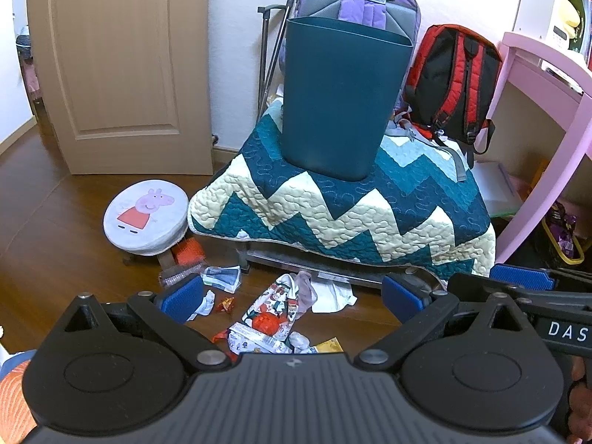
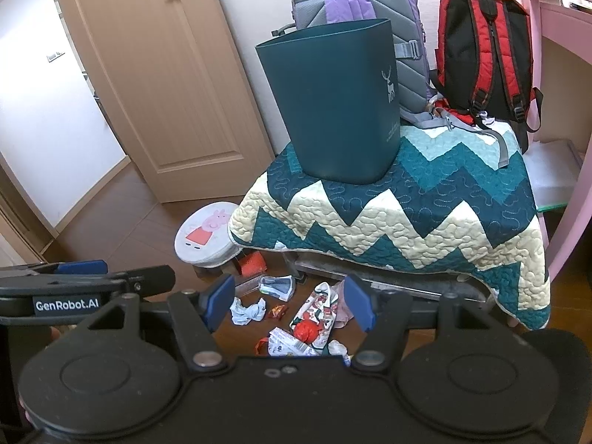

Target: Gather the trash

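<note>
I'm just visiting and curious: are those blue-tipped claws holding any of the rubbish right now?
No. The left gripper and the right gripper are both open with nothing between their pads, above the trash scattered on the floor.

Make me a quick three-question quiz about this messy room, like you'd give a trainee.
1. True or false: the teal bin stands upright on the zigzag quilt.
2. Where does the trash pile lie?
A. inside the bin
B. on the wooden floor in front of the quilt
C. on the Peppa Pig stool
3. Fill in: both the left gripper and the right gripper are ____ and hold nothing.

Key:
1. True.
2. B.
3. open.
</note>
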`<state>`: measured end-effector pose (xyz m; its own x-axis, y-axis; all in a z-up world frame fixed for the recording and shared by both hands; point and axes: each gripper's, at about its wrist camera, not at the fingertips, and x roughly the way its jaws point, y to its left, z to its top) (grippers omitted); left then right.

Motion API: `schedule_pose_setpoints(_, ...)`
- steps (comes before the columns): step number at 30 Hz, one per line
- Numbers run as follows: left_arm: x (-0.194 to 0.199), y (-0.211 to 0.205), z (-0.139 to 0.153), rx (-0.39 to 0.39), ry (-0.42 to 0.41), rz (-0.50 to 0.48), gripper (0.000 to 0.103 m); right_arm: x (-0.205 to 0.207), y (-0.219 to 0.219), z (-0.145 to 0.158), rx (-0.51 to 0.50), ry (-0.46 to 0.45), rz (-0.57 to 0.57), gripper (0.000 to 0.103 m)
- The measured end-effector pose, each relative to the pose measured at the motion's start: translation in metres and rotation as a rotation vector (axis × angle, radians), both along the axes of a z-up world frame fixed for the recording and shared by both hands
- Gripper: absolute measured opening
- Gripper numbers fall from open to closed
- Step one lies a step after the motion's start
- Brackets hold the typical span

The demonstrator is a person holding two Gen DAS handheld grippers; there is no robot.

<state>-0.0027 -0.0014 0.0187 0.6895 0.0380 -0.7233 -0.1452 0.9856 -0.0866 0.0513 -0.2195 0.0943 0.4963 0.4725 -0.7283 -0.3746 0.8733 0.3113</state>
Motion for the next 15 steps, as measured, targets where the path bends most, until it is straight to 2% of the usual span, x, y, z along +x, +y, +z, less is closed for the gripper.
schedule_pose_setpoints(15,-0.0010,0.0035,-0.0022,-0.020,-0.013,0.000,0.103,0.0010,0.0055,-0.0009,-0.002,-0.010,0.027,0.066)
